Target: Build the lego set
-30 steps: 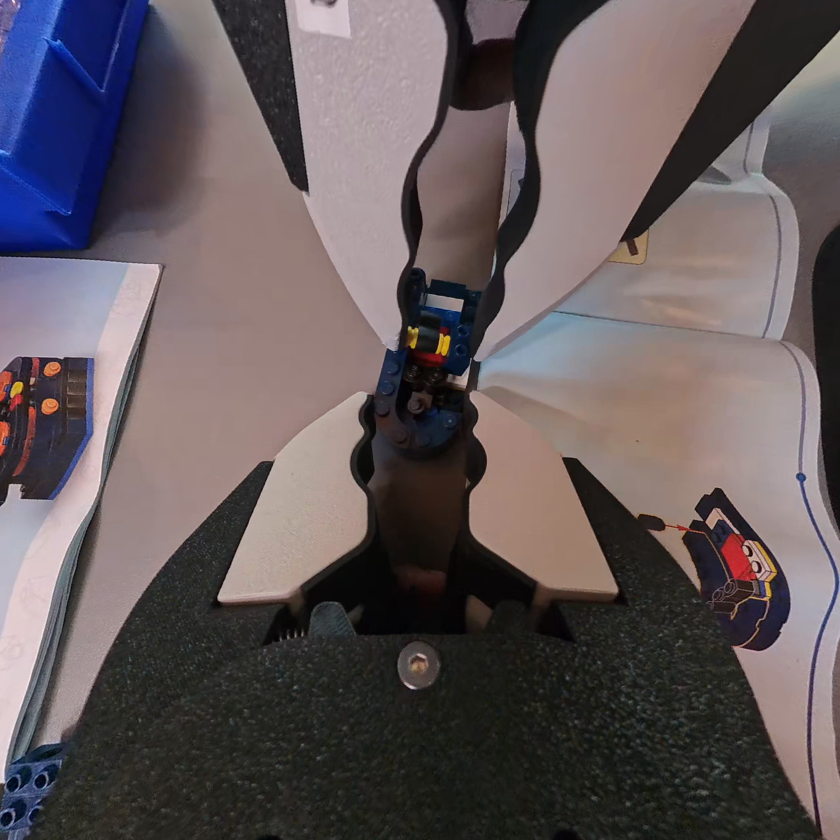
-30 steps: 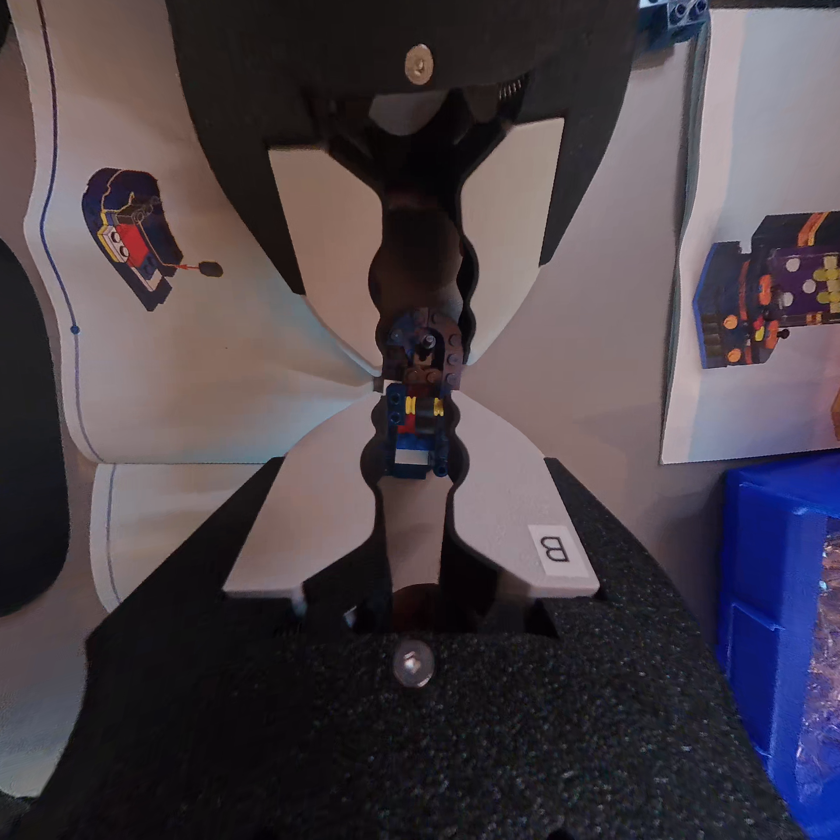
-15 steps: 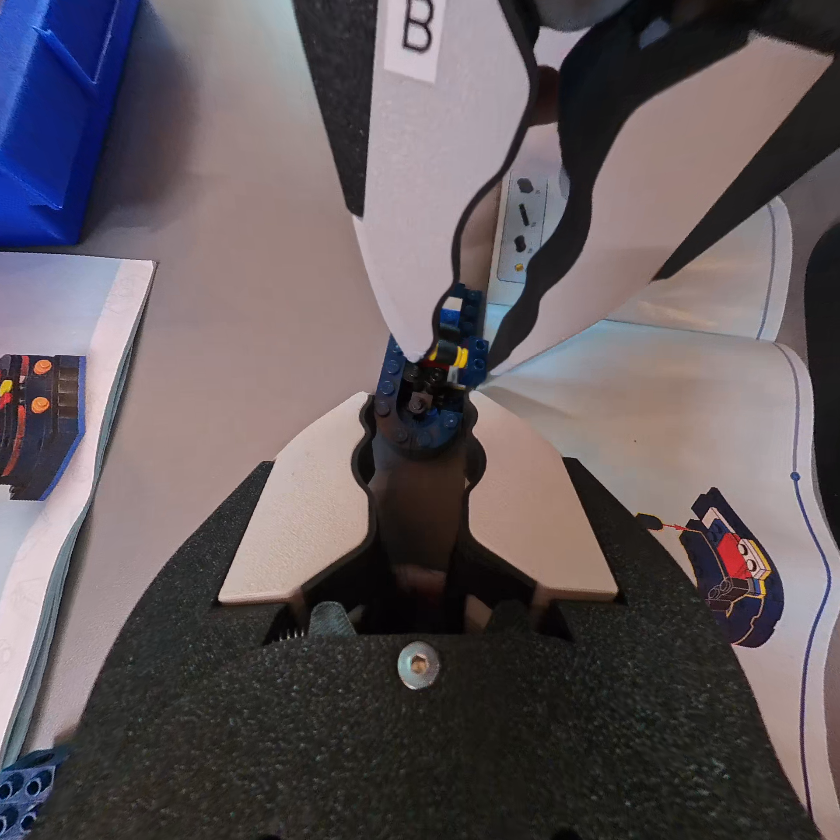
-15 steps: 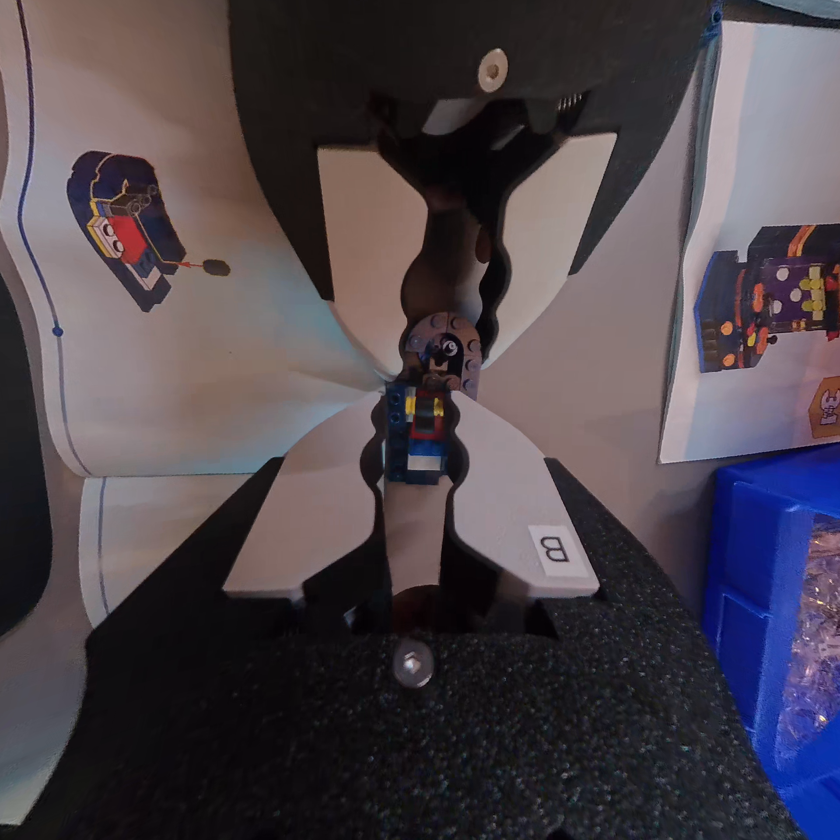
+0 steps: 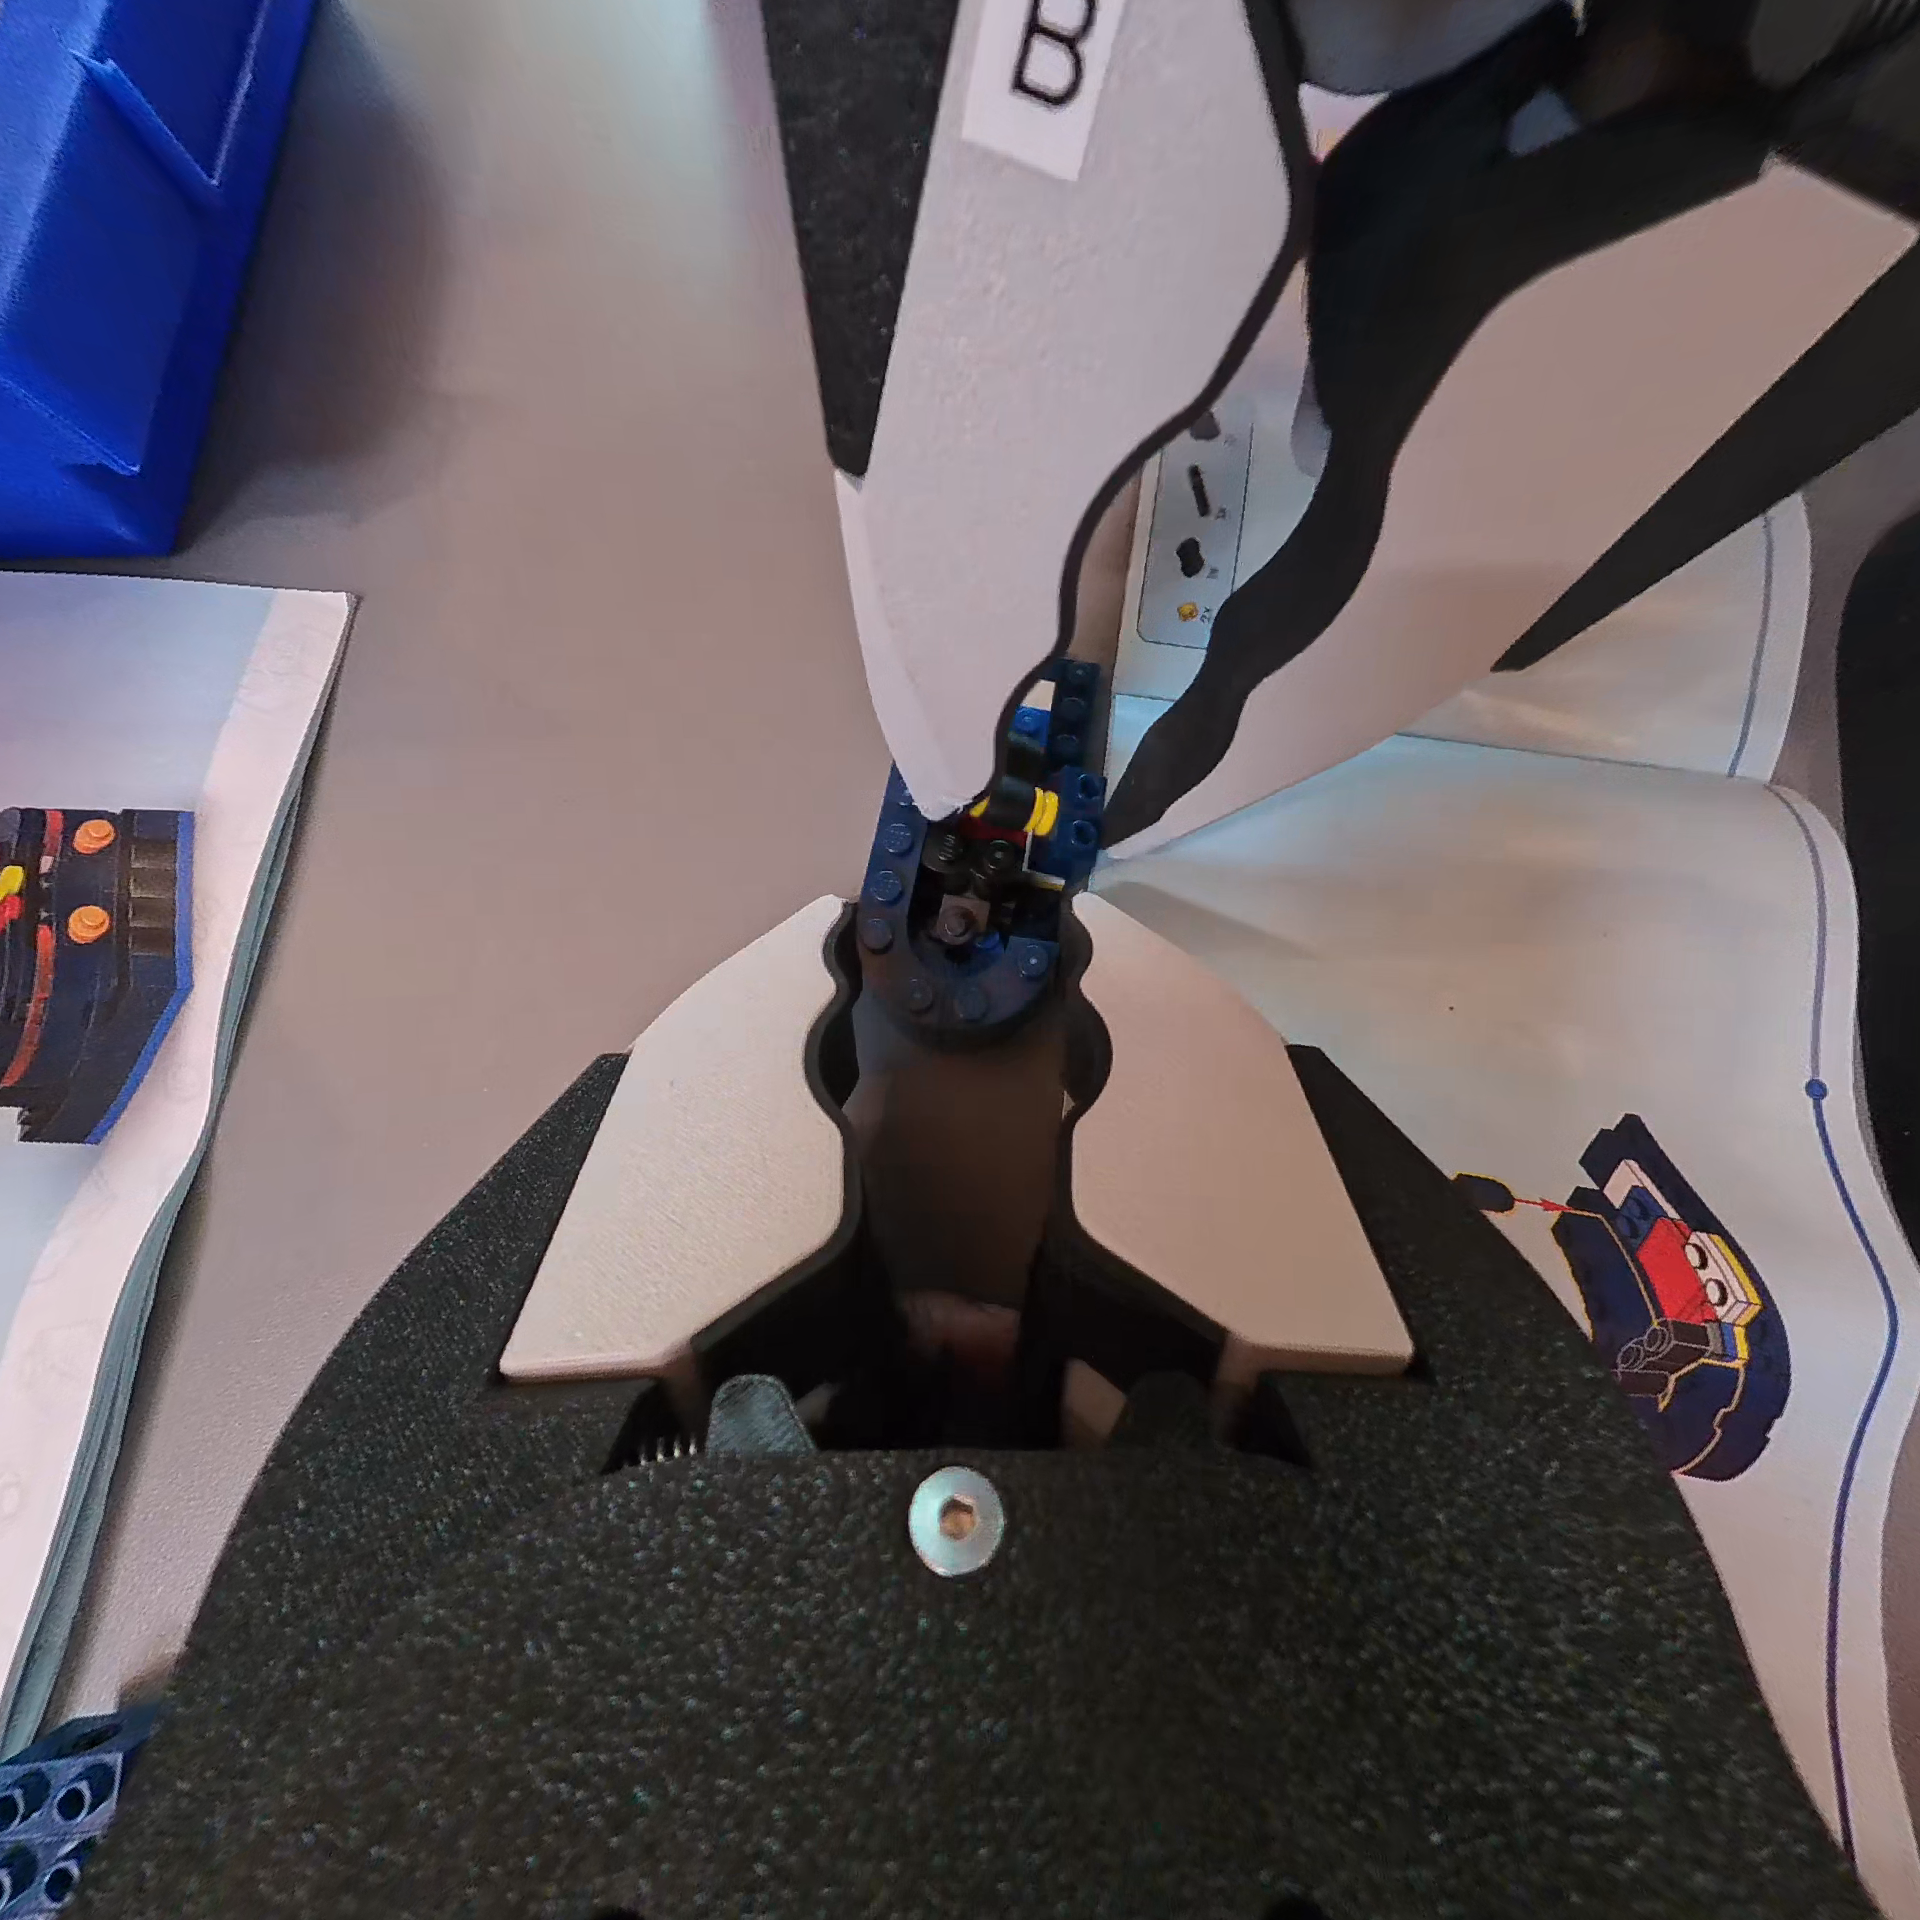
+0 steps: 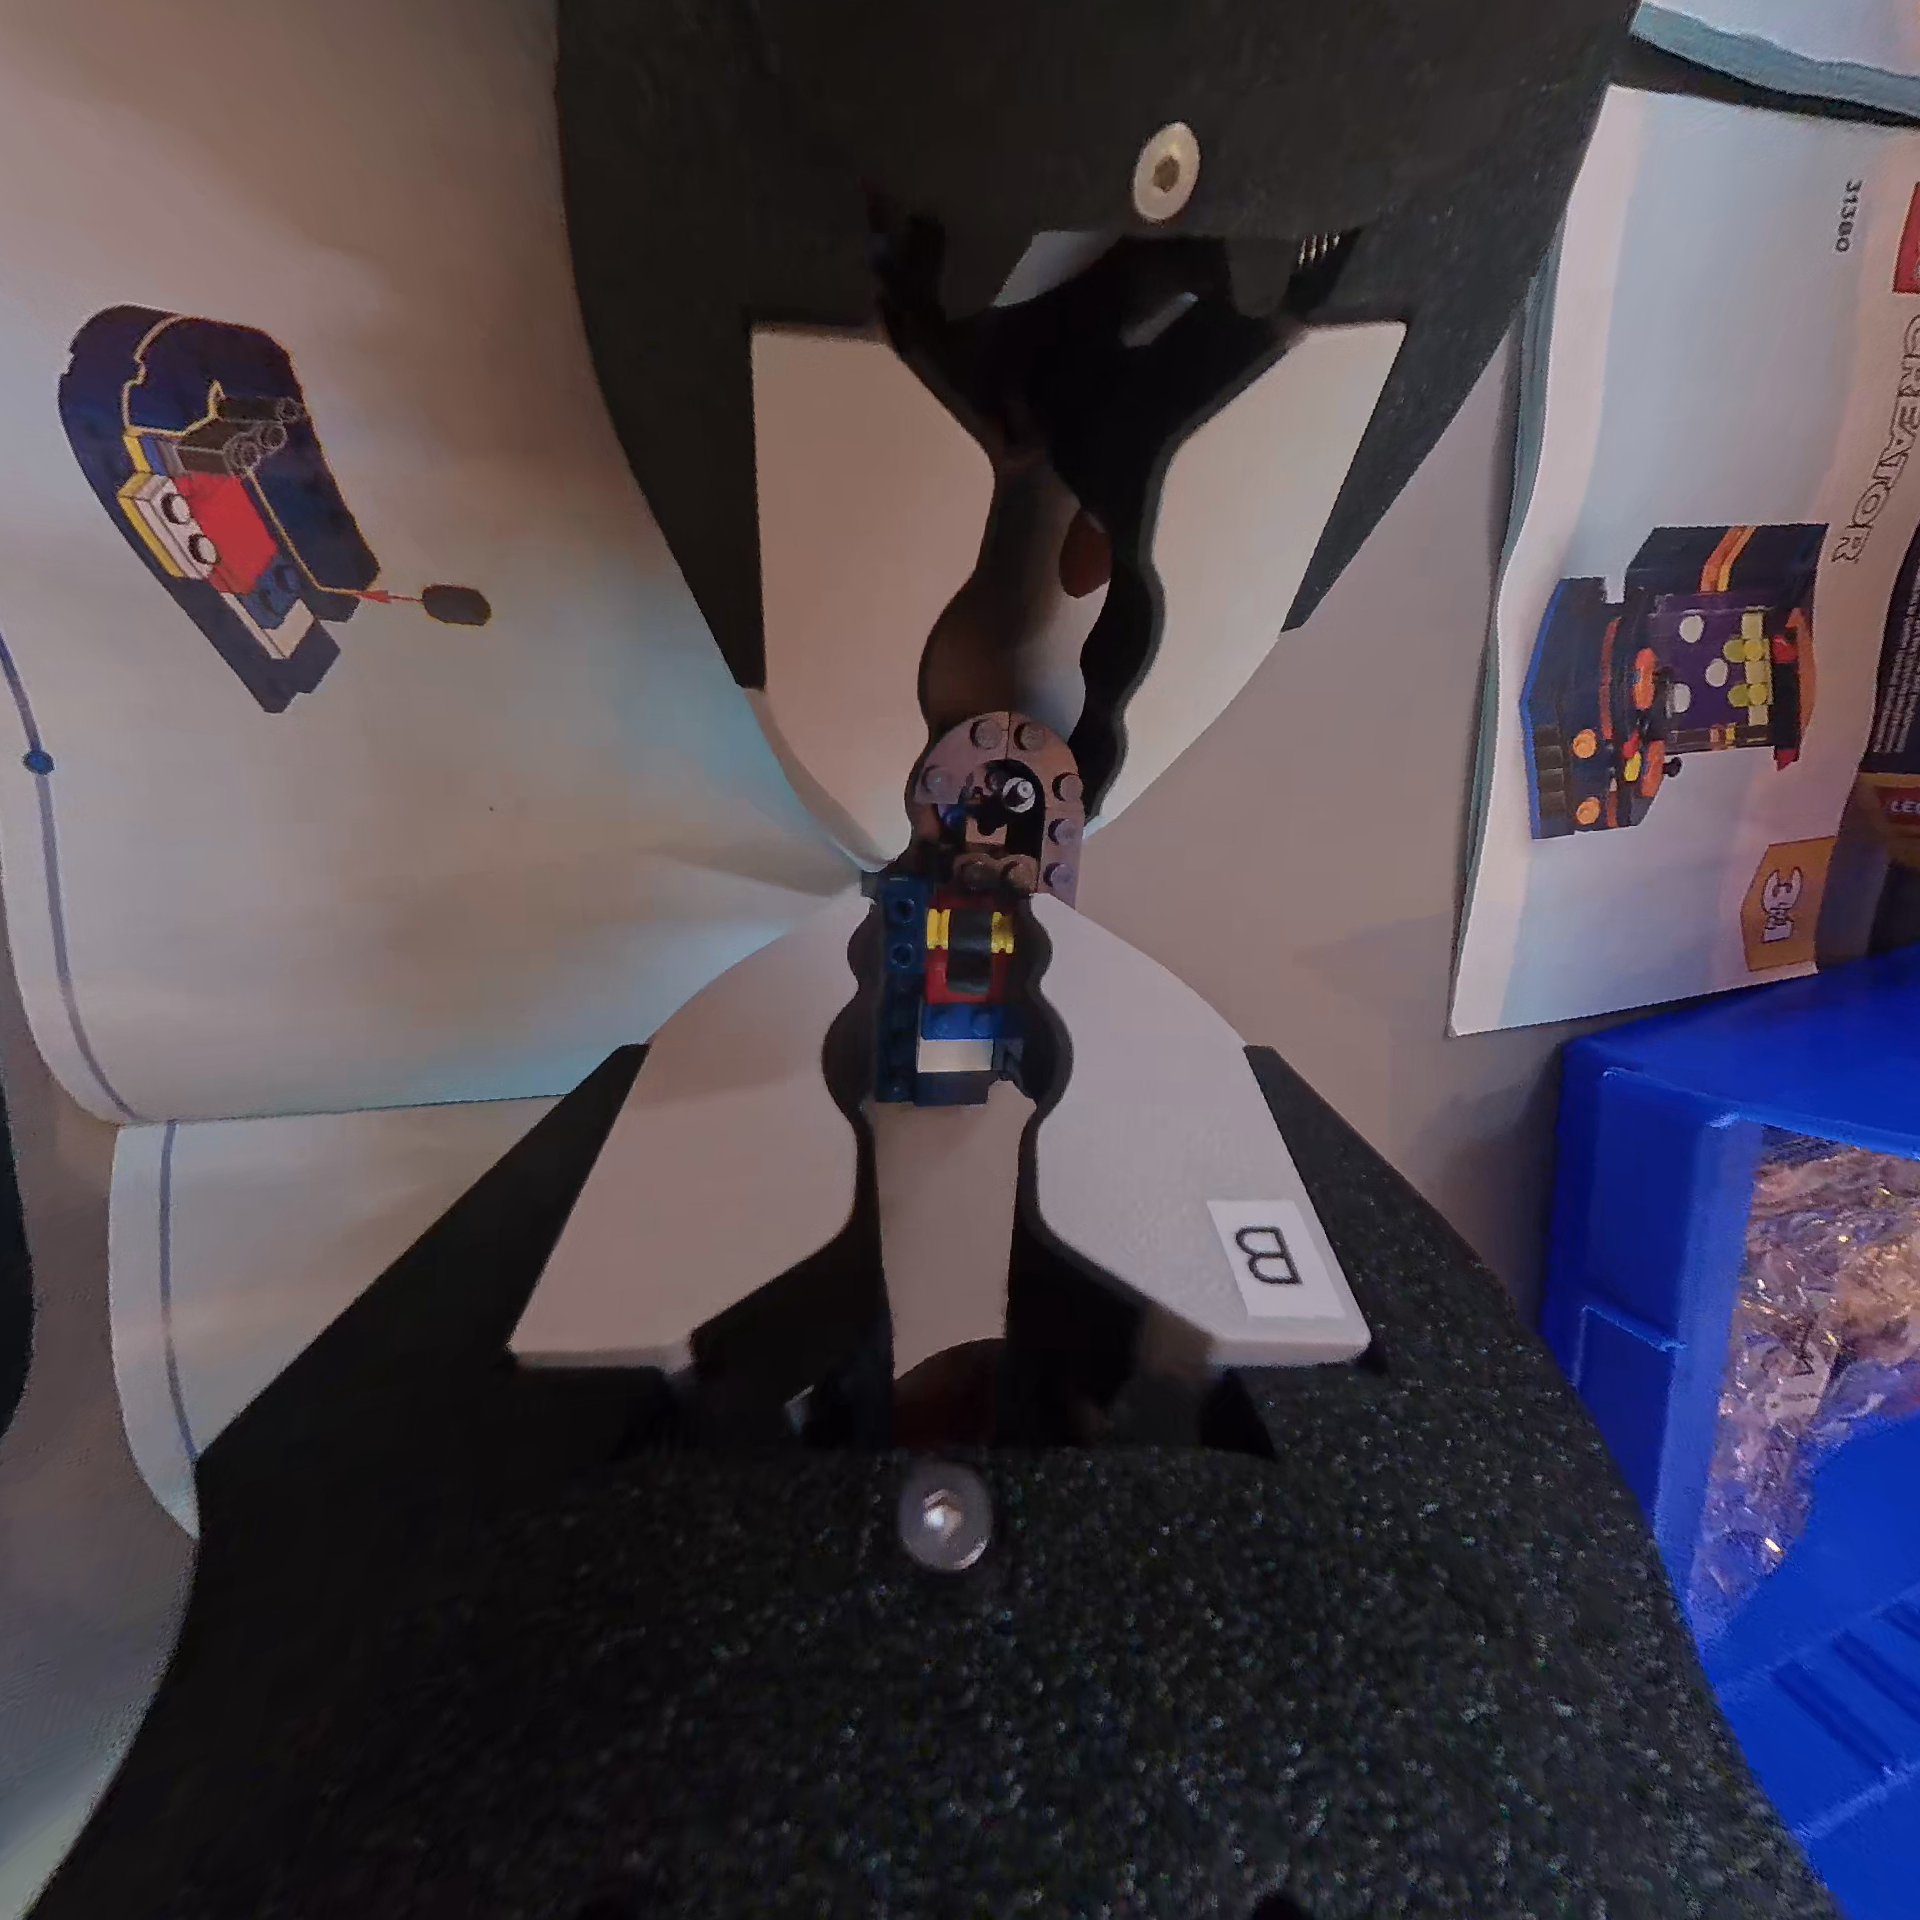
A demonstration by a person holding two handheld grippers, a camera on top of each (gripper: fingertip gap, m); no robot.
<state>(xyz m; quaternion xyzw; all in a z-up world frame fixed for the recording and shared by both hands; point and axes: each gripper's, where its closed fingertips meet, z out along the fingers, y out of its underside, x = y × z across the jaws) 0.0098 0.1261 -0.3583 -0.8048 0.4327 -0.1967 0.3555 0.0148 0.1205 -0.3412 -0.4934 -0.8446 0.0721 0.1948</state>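
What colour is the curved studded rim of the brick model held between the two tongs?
Dark blue, on the brick model; clearest in the left wrist view.

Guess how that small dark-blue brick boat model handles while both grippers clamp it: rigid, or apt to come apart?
The brick boat model probably stays stiff but brittle: snapped-together pieces may pop apart if twisted between the left gripper and right gripper. It looks light. Its smooth plastic sides could slip on the pads.

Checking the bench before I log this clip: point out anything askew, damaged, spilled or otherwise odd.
Nothing looks damaged or spilled. The small dark blue brick model is clamped from opposite ends by the left gripper and right gripper. The open instruction sheet bulges upward rather than lying flat. The blue bin and closed booklet sit normally.
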